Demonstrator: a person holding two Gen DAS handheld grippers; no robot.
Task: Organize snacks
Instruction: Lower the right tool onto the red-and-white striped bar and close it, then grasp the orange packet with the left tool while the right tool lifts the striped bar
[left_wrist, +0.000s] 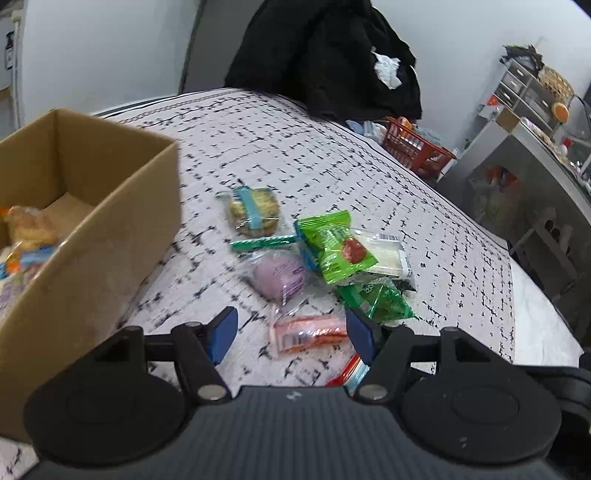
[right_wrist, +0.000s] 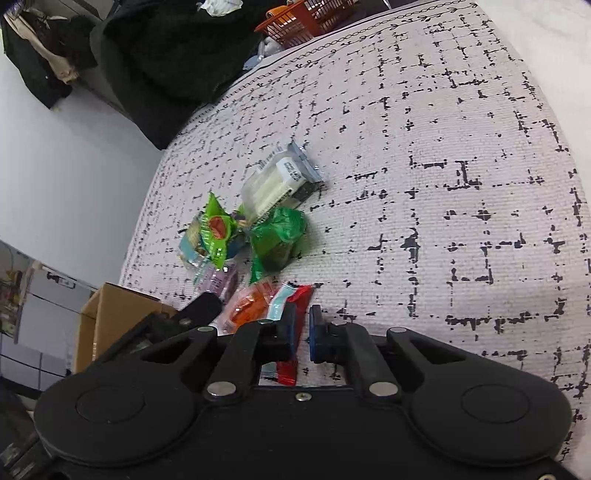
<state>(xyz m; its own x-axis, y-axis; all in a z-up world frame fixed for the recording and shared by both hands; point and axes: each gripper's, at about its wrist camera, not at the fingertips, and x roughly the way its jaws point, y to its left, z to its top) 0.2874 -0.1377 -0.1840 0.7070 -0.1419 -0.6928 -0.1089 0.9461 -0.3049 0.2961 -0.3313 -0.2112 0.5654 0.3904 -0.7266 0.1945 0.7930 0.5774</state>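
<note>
Several wrapped snacks lie on a patterned cloth (left_wrist: 332, 155). My left gripper (left_wrist: 291, 332) is open, its blue fingers on either side of a pink-orange packet (left_wrist: 306, 332) without touching it. Beyond it are a purple snack (left_wrist: 277, 275), a cracker pack (left_wrist: 253, 214), a green packet with a red dot (left_wrist: 332, 243) and a white packet (left_wrist: 380, 251). My right gripper (right_wrist: 304, 330) is nearly closed, its pads pinching the edge of a red packet with a teal stripe (right_wrist: 295, 295). The pink-orange packet (right_wrist: 247, 308) lies just left of it.
An open cardboard box (left_wrist: 110, 206) with snacks inside stands at the left; in the right wrist view its corner (right_wrist: 107, 310) shows behind the left gripper's black body. A black garment (left_wrist: 325, 55) lies at the far edge, with a red basket (left_wrist: 413, 147) beyond the cloth.
</note>
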